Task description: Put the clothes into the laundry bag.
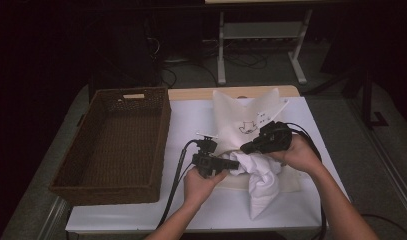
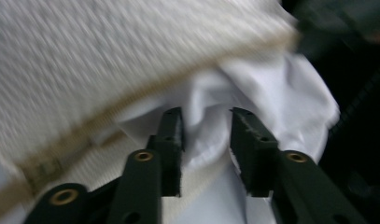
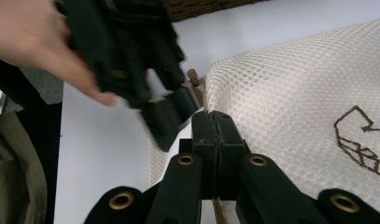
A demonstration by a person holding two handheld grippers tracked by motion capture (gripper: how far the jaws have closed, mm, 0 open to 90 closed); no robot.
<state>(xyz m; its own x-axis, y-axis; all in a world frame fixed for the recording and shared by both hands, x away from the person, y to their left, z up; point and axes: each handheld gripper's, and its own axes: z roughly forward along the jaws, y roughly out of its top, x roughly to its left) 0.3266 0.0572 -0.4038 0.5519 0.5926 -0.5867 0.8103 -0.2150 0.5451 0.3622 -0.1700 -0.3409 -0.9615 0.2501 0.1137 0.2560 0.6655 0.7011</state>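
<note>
I see the wicker basket (image 1: 111,145) at 9 o'clock on the table (image 1: 191,120). Left gripper (image 1: 234,164): jaws apart, a fold of white cloth (image 1: 263,180) between them. At 3 o'clock of it, right gripper (image 1: 247,147): jaws pressed together at the mesh laundry bag (image 1: 241,117) edge; what they pinch, I cannot tell.

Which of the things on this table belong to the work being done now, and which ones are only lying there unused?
In use:
- mesh bag, cream, with a zipper edge
- white cloth, bunched at the bag's edge
- left gripper, jaws apart around a fold of the cloth
- right gripper, jaws shut at the bag's edge

Lying about:
- wicker basket, at the left, away from both grippers
</note>
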